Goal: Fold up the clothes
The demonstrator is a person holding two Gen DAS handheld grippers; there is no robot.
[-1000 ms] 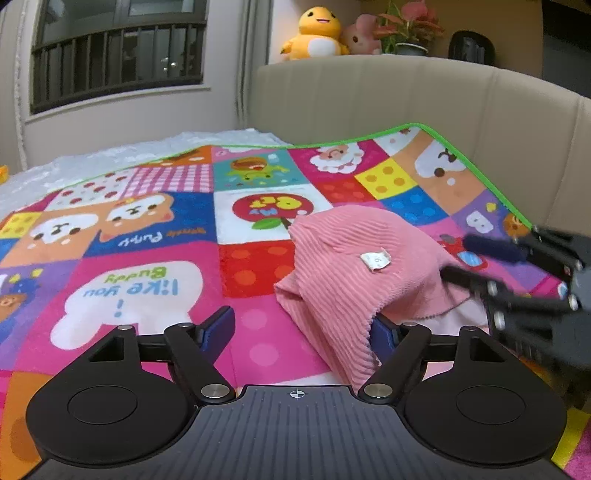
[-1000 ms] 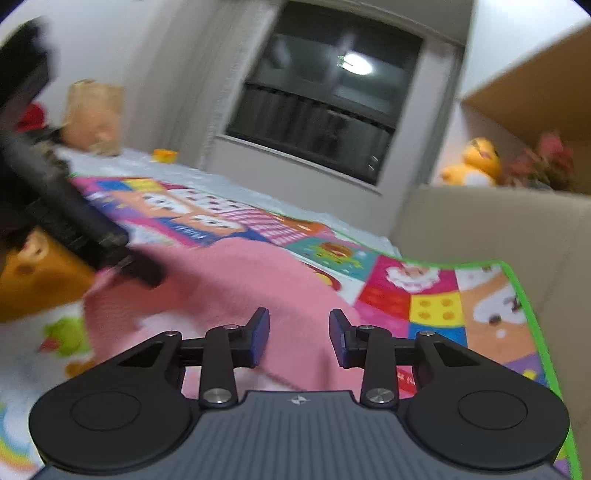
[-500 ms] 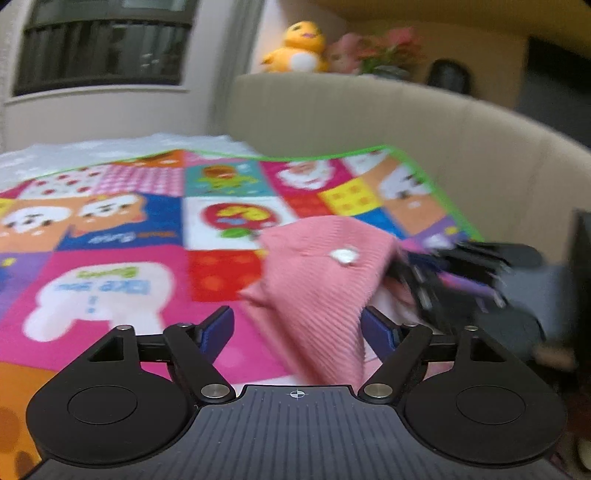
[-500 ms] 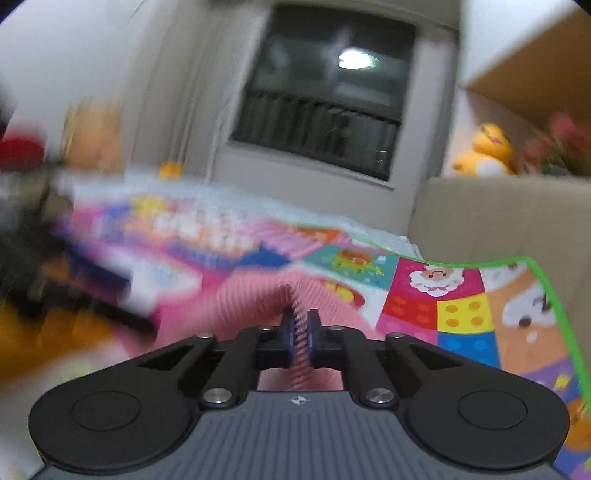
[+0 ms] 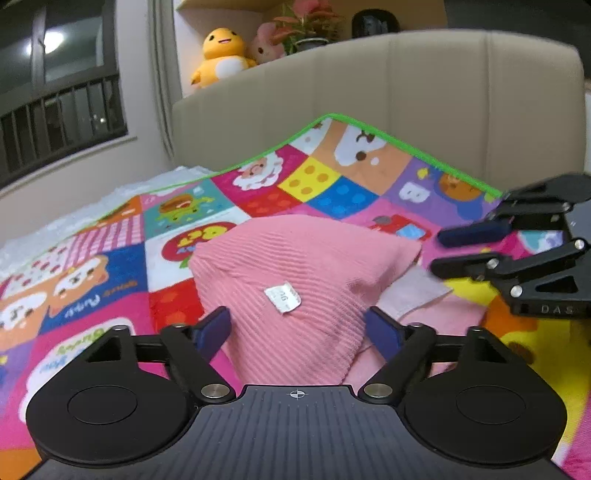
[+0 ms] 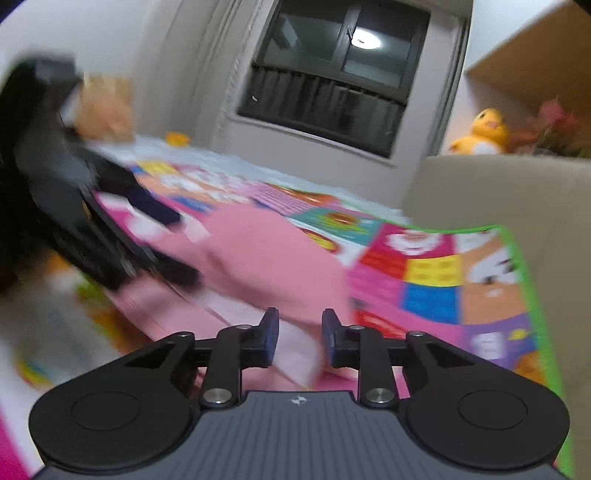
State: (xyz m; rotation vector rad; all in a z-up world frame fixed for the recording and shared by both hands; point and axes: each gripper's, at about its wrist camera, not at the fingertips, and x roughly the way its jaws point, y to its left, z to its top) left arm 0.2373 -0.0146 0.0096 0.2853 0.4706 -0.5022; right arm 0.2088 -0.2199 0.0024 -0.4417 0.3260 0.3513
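Note:
A pink ribbed garment (image 5: 295,273) with a small white label (image 5: 282,297) lies bunched on the colourful play mat (image 5: 110,266). My left gripper (image 5: 299,330) is open, its blue-padded fingers on either side of the garment's near fold. My right gripper (image 5: 458,251) shows at the right of the left wrist view, open, just beyond the garment's right corner. In the right wrist view the right gripper (image 6: 297,338) is open over the pink garment (image 6: 266,258), holding nothing. The left gripper (image 6: 147,240) appears there blurred at the left.
A beige padded headboard (image 5: 406,92) rises behind the mat's green edge. A yellow duck toy (image 5: 218,55) and a potted plant (image 5: 306,26) sit on the shelf above. A dark window (image 6: 340,74) is on the far wall. A white cover (image 5: 55,229) lies beyond the mat.
My right gripper was shut on a pinch of the pink garment half a second ago; it has let go and opened. The left gripper stayed open and tilted toward the headboard.

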